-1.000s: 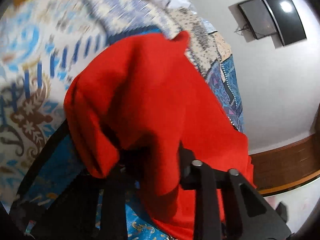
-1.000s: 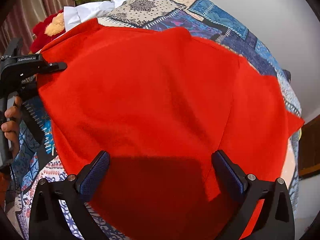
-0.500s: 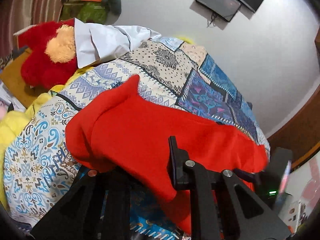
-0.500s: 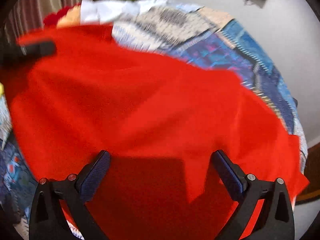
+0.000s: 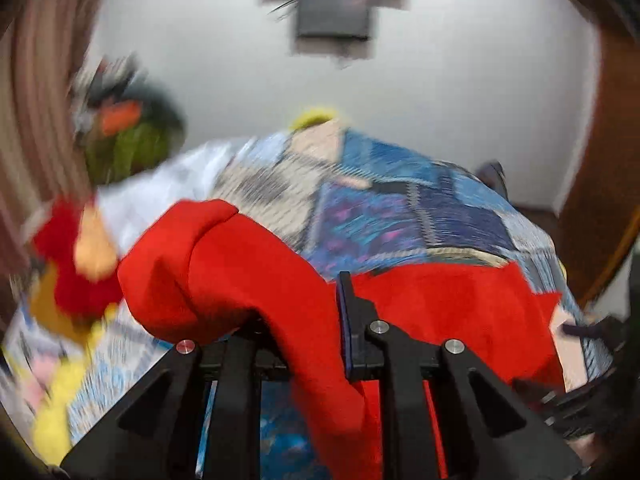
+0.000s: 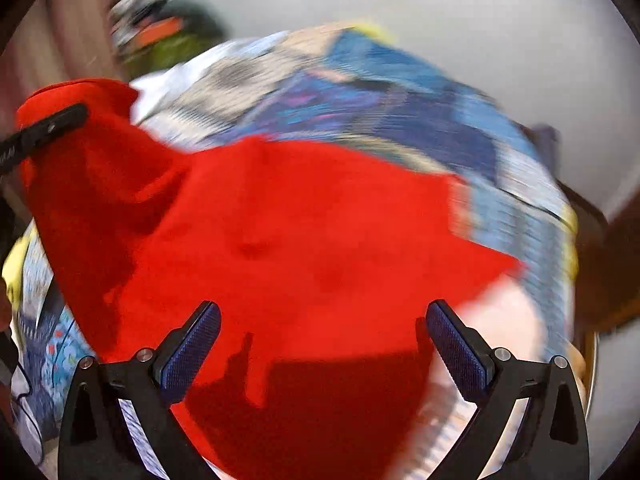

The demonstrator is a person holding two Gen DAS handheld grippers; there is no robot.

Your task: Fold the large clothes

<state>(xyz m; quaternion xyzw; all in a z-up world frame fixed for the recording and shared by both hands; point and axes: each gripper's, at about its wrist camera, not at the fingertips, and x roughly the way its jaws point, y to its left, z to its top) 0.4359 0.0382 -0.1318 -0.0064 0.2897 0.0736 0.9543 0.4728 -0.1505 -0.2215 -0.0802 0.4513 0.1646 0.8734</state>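
Observation:
A large red garment [image 6: 288,232] lies spread over a patchwork bedspread [image 6: 400,120]. My left gripper [image 5: 304,320] is shut on a bunched edge of the red garment [image 5: 240,272] and holds it lifted above the bed; cloth drapes over its fingers. The left gripper also shows in the right wrist view [image 6: 44,136], clamped on the garment's raised far left corner. My right gripper [image 6: 322,344] is open, its blue pads [image 6: 192,348] wide apart, hovering over the near part of the garment and holding nothing. Both views are motion-blurred.
A red and orange plush toy [image 5: 76,272] and white cloth [image 5: 168,192] lie at the bed's left. A dark screen [image 5: 332,16] hangs on the white wall. Clutter [image 5: 124,132] sits at the back left. Wooden furniture [image 5: 600,200] stands right.
My left gripper has swung and lifted with the red cloth, its view tilting up to the wall. The garment's left corner has risen. My right gripper stays open over the garment.

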